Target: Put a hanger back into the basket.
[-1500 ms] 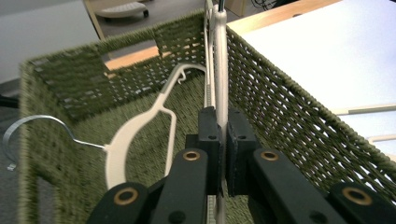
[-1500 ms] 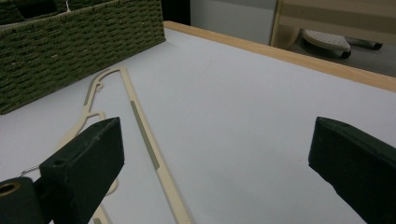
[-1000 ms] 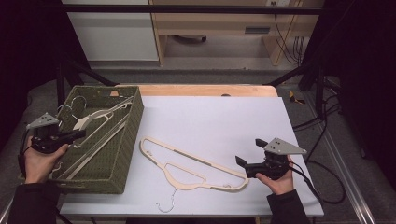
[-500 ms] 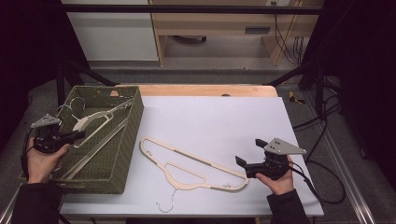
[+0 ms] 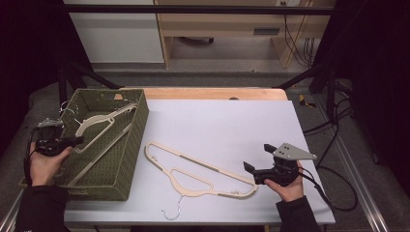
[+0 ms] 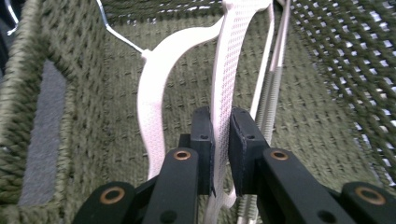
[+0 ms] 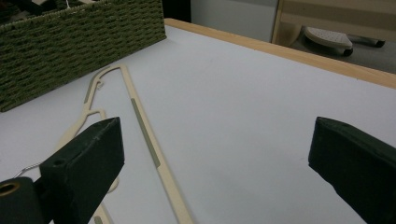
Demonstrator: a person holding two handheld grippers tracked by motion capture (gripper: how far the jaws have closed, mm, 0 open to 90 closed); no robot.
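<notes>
Bright tabletop, dark surroundings, soft close-up blur

Inside the woven basket [image 6: 70,84], the white hanger [image 6: 224,70] runs off the top edge of the left gripper view, its lower end hidden behind the left gripper [image 6: 220,140]. The beige hanger [image 7: 144,135] on the table leaves the right gripper view's bottom edge.

We see two cream plastic hangers with wire hooks. One hanger in the basket [image 6: 224,79] — its ribbed arm runs upright between the left gripper [image 6: 220,149]'s closed jaws, tilted above the green woven basket [image 5: 123,150]'s floor. The second hanger [image 5: 193,169] lies flat on the white table — just left of, and partly below, the right gripper [image 7: 215,154]'s wide-apart jaws.
</notes>
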